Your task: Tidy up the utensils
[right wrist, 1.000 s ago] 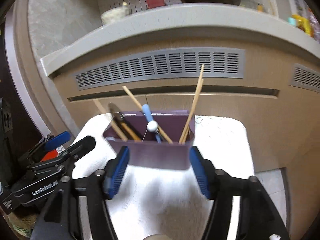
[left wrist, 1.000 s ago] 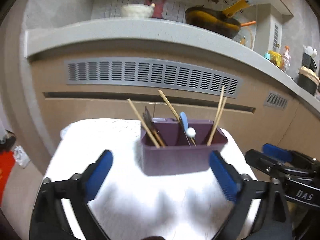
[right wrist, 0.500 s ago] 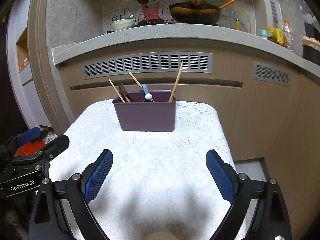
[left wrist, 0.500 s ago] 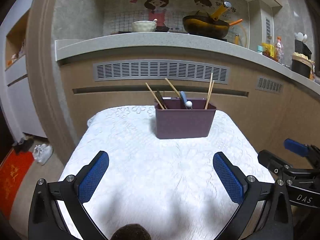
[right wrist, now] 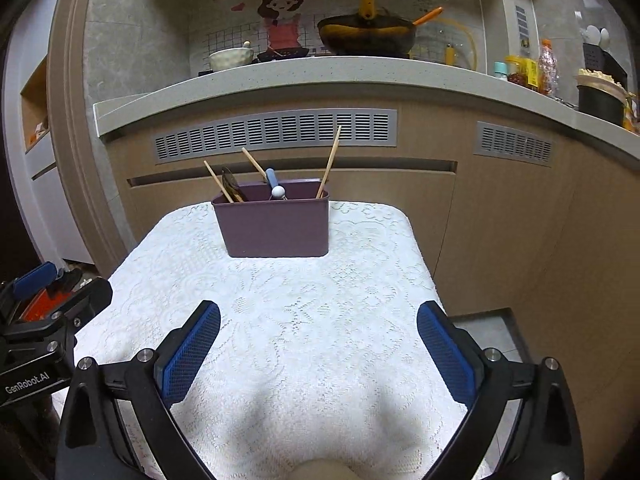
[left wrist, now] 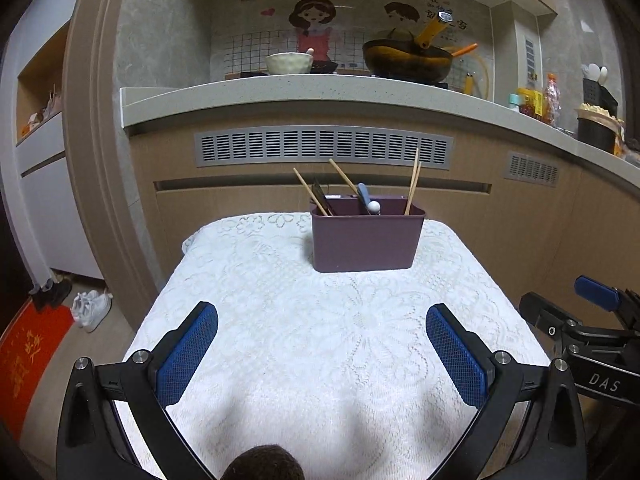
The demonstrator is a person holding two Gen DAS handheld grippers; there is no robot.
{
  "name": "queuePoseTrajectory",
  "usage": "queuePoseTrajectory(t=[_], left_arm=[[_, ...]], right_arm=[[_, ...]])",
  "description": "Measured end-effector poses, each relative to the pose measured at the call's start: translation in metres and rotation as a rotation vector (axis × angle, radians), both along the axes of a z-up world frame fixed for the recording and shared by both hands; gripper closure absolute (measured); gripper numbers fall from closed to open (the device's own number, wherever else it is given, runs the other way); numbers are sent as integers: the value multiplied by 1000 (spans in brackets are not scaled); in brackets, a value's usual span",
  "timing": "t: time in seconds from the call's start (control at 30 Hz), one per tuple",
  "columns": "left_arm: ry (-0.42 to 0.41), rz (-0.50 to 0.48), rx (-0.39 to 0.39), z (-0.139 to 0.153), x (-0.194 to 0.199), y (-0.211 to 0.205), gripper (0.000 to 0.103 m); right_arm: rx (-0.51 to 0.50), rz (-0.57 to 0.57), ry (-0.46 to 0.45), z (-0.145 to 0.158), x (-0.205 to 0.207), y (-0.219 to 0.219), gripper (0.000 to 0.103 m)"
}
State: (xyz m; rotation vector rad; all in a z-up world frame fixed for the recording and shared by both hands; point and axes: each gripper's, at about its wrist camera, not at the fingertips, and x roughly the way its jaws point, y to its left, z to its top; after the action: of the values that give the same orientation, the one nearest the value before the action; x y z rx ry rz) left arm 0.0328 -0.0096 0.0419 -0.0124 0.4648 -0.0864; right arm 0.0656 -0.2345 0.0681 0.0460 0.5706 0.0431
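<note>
Purple utensil caddy (left wrist: 366, 240) with chopsticks (left wrist: 412, 182) stands far on the lace tablecloth (left wrist: 320, 340). Left gripper (left wrist: 322, 354) gapes wide, empty. Right gripper (right wrist: 318, 350) is opening, nothing between its jaws.

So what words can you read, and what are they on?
"DAS": on the right tool, seen from the left one.
"GenRobot.AI": on the left tool, seen from the right one.
Wall writing above the pan: too blurred.
Red mat writing: unreadable.
Bottle labels: too small.
</note>
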Motion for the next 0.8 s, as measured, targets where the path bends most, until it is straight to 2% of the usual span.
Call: queuePoseTrajectory(t=[0.8], left_arm=[[5, -9, -2, 2, 0, 3, 0]], right_arm=[[8, 13, 6, -2, 1, 2, 4]])
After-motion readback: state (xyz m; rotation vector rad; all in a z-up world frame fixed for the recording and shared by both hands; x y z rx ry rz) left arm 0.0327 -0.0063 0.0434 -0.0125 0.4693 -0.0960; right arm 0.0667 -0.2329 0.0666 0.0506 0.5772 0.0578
